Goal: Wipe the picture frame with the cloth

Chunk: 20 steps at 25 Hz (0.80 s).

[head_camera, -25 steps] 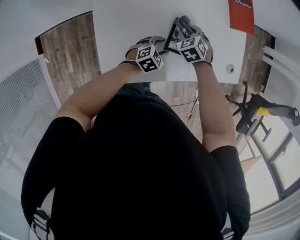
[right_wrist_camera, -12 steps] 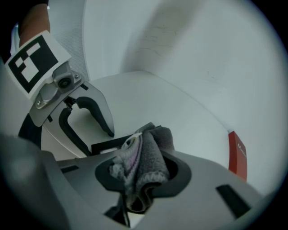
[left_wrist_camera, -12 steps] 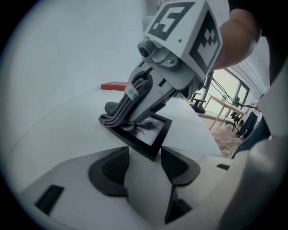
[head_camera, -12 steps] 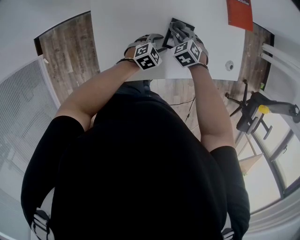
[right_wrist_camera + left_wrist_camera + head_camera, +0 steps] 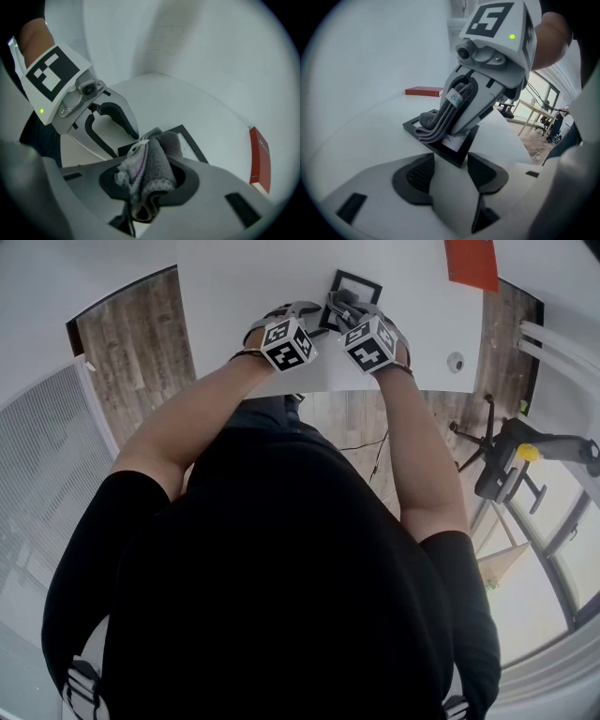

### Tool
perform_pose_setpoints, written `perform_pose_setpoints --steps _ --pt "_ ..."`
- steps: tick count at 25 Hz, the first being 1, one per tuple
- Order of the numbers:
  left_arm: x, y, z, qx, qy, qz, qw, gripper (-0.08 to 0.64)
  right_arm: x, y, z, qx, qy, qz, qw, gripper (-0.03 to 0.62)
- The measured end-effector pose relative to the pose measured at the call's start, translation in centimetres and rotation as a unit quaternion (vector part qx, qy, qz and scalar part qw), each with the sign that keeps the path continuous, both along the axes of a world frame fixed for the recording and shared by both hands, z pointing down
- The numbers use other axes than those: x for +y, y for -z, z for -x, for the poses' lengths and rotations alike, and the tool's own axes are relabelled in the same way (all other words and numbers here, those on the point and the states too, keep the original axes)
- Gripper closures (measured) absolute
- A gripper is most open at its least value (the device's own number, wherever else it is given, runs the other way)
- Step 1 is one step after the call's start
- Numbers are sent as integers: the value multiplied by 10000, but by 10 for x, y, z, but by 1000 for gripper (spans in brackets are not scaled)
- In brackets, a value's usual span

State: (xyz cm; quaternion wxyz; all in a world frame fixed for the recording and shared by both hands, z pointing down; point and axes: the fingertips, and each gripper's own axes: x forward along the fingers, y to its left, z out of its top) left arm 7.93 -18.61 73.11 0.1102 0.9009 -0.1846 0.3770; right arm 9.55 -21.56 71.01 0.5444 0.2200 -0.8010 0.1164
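Nearest the camera are the person's black-clad torso and two bare forearms (image 5: pixel 187 418), reaching forward over the edge of a white table (image 5: pixel 361 136).

**Left gripper** (image 5: pixel 452 172): jaws spread wide, holding nothing. The near corner of the picture frame (image 5: pixel 436 149) points straight into the gap. Whether either pad touches it cannot be told.

**Right gripper** (image 5: pixel 149 187): jaws closed on a folded grey cloth (image 5: pixel 157 161) with a small sewn label. The free end of the cloth sticks out past the tips and rests on the near part of the frame.

**Frame**: black border, pale inner panel, lying flat on the table directly ahead of both grippers. Its long axis runs away from the person, turned slightly so that a corner, not an edge, faces the left gripper. The right gripper is over the frame and the left sits just beside it at the near corner. The unwiped length probably lies beyond the cloth, so a stroke would run outward along that axis, with the left jaws placed to check any sliding.

**Beyond**: well apart from the frame, a flat red item (image 5: pixel 424 91), book or box, lies on the far side of the table.
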Motion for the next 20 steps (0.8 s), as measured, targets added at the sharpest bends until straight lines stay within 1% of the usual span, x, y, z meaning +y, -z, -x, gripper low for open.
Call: perform_pose_setpoints --steps 4,8,20 --pt "1 1 1 13 -9 -44 10000 330 15 0 3 -69 7 188 9998 489" --pt "-1 0 0 11 -15 -54 10000 330 27 -1 4 -57 158 362 9992 489" --pt "0 1 -1 -1 -38 -143 9999 330 38 3 4 -64 310 463 9984 489"
